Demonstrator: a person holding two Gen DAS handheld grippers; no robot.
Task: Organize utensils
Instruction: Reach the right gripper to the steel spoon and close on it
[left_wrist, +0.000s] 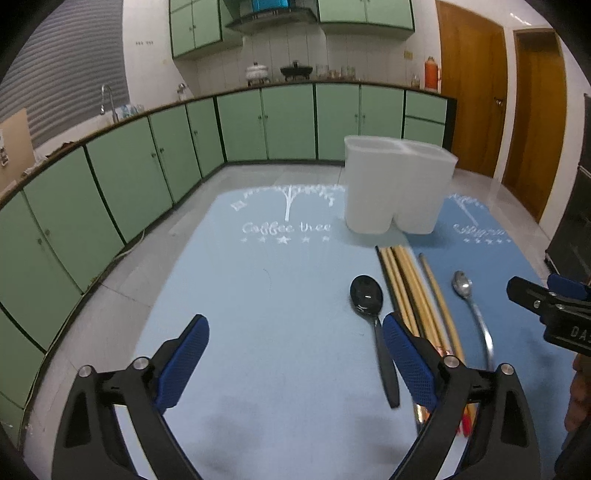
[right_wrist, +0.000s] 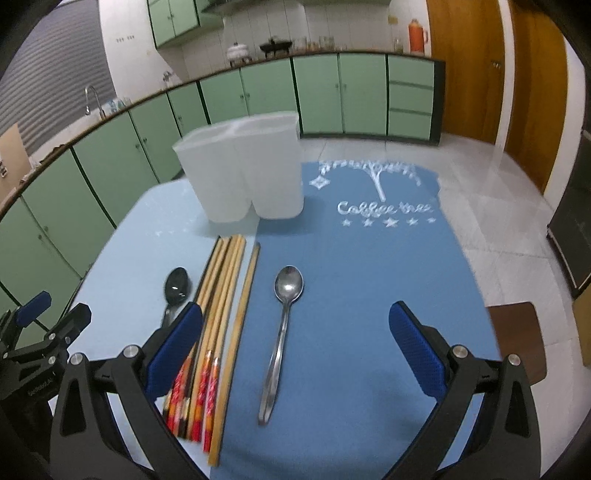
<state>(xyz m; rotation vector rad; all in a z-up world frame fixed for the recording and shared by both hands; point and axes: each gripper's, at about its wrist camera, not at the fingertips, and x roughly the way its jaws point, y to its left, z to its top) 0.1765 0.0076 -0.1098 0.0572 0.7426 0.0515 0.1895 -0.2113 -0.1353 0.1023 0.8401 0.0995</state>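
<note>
A white two-compartment holder (left_wrist: 397, 186) (right_wrist: 243, 170) stands empty at the far side of the mats. In front of it lie a black spoon (left_wrist: 369, 306) (right_wrist: 176, 291), a bundle of wooden chopsticks (left_wrist: 410, 295) (right_wrist: 218, 306), one separate chopstick (right_wrist: 238, 332) and a metal spoon (left_wrist: 471, 314) (right_wrist: 282, 332). My left gripper (left_wrist: 295, 354) is open and empty over the light blue mat, left of the black spoon. My right gripper (right_wrist: 295, 350) is open and empty, its fingers on either side of the metal spoon, above it.
A light blue mat (left_wrist: 258, 295) and a darker blue mat (right_wrist: 369, 277) cover the table. The right gripper shows at the right edge of the left wrist view (left_wrist: 546, 306). A brown chair seat (right_wrist: 517, 336) stands right of the table. Green cabinets line the far wall.
</note>
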